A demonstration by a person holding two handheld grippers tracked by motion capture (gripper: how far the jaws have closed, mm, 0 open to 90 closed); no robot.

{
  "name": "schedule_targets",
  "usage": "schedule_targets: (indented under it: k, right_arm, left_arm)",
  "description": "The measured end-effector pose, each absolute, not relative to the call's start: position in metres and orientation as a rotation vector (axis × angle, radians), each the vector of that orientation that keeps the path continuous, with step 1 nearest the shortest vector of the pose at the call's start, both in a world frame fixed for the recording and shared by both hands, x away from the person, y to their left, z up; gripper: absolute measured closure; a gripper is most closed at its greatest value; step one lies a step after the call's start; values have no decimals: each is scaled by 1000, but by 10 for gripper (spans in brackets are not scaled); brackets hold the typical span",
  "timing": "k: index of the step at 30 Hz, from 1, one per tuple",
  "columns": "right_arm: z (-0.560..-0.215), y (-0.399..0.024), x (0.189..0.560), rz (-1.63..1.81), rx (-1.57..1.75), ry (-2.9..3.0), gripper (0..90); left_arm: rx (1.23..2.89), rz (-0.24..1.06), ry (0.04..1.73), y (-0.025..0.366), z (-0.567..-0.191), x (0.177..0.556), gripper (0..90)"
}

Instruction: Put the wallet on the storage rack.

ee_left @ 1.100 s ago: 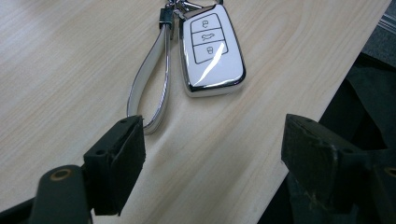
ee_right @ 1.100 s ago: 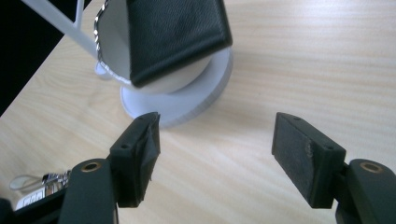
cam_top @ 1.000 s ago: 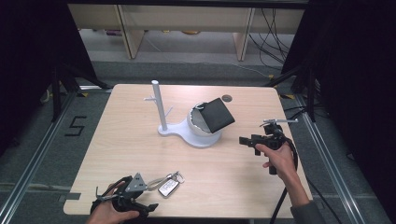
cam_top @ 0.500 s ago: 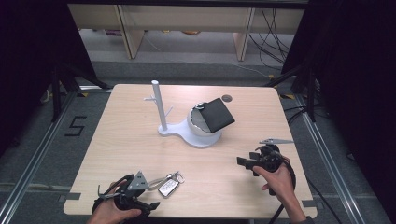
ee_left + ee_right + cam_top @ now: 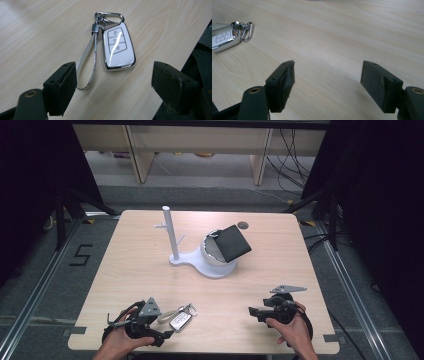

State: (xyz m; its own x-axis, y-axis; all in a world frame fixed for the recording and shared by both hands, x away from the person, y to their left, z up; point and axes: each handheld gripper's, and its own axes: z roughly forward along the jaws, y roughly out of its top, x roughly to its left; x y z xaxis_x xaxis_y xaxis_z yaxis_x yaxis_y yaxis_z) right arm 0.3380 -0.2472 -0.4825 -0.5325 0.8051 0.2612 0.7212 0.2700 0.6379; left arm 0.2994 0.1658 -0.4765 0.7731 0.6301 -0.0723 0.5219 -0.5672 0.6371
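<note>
A white car key fob point(image 5: 180, 320) with a pale strap and a metal clip lies near the table's front edge, left of centre. My left gripper point(image 5: 165, 326) is just left of it, low over the table. In the left gripper view the fob point(image 5: 118, 47) and its strap point(image 5: 86, 62) lie ahead of the open left gripper point(image 5: 112, 75), its jaws wide apart and touching nothing. My right gripper point(image 5: 252, 311) is at the front right and points left. Its jaws have just been opening. In the right gripper view the right gripper point(image 5: 328, 72) has bare wood between its jaws, with the fob point(image 5: 223, 40) far off.
A white stand point(image 5: 172, 232) with an upright post and a round bowl base sits mid-table. A black wallet point(image 5: 232, 242) rests tilted on the bowl. A small dark disc point(image 5: 243, 225) lies near the far edge. Dark floor and cables surround the table point(image 5: 300, 260).
My right hand has moved from beside the stand toward the near edge and lower, its jaws a little wider. The left hand and the key fob have stayed put.
</note>
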Motion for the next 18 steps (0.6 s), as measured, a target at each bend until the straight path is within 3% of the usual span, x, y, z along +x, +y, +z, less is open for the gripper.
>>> schedule_targets:
  k: [12, 18]
  right_arm:
    - [-489, -241, 313, 1047, 1461, 2471, 267]
    - [-492, -241, 311, 1044, 1465, 2464, 268]
  left_arm:
    - [2325, 202, 794, 139, -468, 323, 200]
    - [2383, 191, 771, 123, -467, 352, 242]
